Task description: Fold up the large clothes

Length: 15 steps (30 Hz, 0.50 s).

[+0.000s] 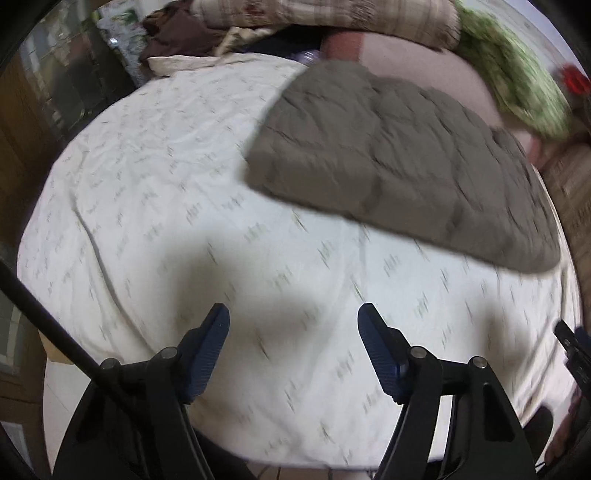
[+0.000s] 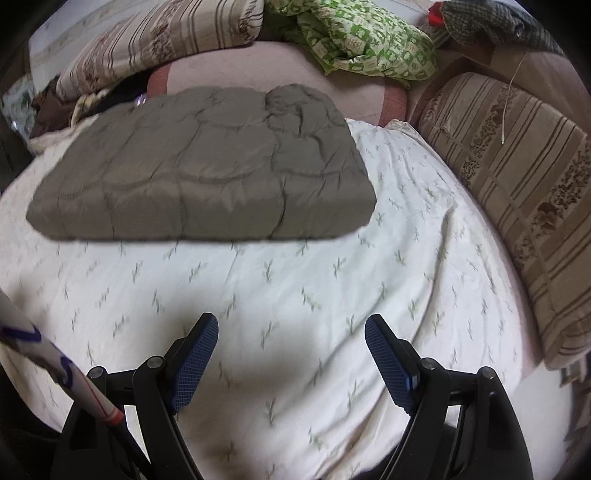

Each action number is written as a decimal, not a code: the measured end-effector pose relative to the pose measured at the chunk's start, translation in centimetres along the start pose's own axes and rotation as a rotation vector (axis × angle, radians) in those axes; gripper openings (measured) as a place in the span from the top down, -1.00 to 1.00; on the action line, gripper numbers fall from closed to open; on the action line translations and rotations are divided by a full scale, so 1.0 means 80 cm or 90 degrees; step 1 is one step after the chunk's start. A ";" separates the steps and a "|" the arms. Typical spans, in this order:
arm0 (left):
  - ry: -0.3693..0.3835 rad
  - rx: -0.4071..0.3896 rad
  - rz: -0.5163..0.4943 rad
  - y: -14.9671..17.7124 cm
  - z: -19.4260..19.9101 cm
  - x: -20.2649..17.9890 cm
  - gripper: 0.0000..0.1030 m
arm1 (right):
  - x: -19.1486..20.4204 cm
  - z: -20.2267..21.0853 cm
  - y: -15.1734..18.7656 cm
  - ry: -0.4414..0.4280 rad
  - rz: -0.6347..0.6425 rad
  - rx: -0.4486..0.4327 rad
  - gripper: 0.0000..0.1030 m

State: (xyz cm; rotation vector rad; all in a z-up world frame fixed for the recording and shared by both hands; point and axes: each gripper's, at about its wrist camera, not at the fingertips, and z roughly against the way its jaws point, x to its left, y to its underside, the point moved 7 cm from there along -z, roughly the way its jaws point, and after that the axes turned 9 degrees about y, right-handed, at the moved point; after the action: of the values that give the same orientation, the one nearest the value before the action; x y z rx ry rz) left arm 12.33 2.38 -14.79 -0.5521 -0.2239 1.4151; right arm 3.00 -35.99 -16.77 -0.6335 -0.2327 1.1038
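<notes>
- A bed (image 2: pixel 369 258) is covered by a white sheet (image 1: pixel 147 206) printed with small green sprigs; the sheet is creased.
- A striped beige pillow (image 2: pixel 517 177) is laid along the bed's right edge.
- A second striped pillow (image 2: pixel 155 40) is seen at the far left corner.
- A green-and-white patterned cloth (image 2: pixel 365 40) is bunched at the far edge.
- A pink blanket (image 2: pixel 258 70) is spread across the far edge of the bed.
- Dark brown fabric (image 1: pixel 173 33) is heaped at the far left corner.
</notes>
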 end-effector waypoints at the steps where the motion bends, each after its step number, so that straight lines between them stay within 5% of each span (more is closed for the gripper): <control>1: -0.002 -0.008 0.005 -0.010 -0.001 0.006 -0.39 | -0.007 -0.005 -0.009 -0.012 -0.016 -0.004 -0.66; 4: 0.014 -0.034 0.006 -0.054 -0.015 0.019 -0.40 | -0.030 -0.036 -0.036 -0.048 -0.069 -0.002 -0.66; 11: 0.128 -0.010 0.005 -0.135 -0.099 0.023 -0.40 | -0.051 -0.128 -0.070 -0.254 -0.267 0.069 -0.67; 15: 0.161 0.010 0.022 -0.160 -0.138 0.027 -0.48 | -0.045 -0.159 -0.089 -0.299 -0.318 0.089 -0.70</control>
State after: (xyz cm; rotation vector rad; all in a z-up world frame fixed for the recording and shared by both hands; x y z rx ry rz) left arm 28.91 1.21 -18.33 -0.7177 -0.0003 1.3647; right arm 12.82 -45.87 -22.35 -0.1622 -0.6740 0.7587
